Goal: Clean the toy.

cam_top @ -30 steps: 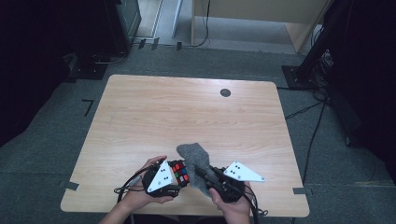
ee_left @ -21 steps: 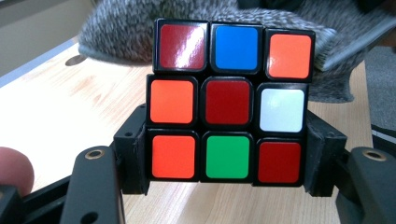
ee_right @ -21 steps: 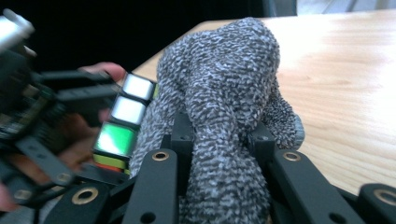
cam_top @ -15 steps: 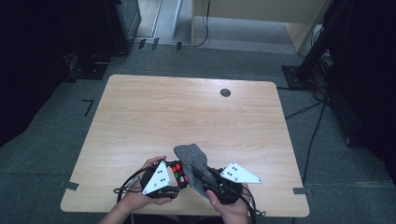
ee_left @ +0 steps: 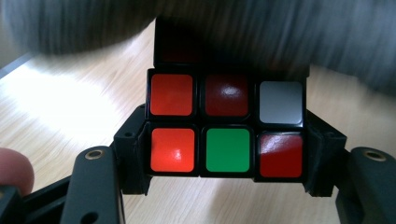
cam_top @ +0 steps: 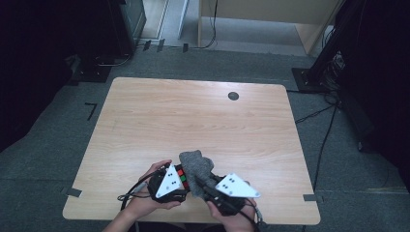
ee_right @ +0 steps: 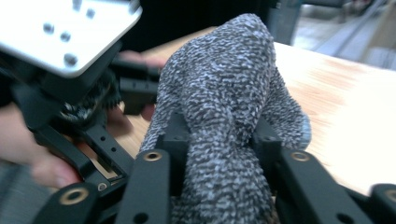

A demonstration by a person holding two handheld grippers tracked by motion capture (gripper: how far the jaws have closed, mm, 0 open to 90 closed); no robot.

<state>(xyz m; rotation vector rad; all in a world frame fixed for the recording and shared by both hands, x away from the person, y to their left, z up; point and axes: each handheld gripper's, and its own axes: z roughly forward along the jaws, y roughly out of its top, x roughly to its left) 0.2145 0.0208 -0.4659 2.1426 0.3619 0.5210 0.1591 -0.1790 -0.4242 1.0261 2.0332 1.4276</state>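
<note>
Grey speckled knit cloth (ee_right: 224,93) bunches in the right gripper (ee_right: 219,140); left gripper (ee_left: 226,154) clamps a puzzle cube (ee_left: 226,135).

Dim room, glare (blurred close-ups)

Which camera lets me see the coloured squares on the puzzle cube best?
The left gripper view: the puzzle cube sits close up between that gripper's jaws, red, green and white squares plain. The high view shows a small edge of it beside the grey cloth.

Wooden table (cam_top: 159,121), grey carpet floor (cam_top: 48,164), possibly dark cabinets (cam_top: 130,19)
</note>
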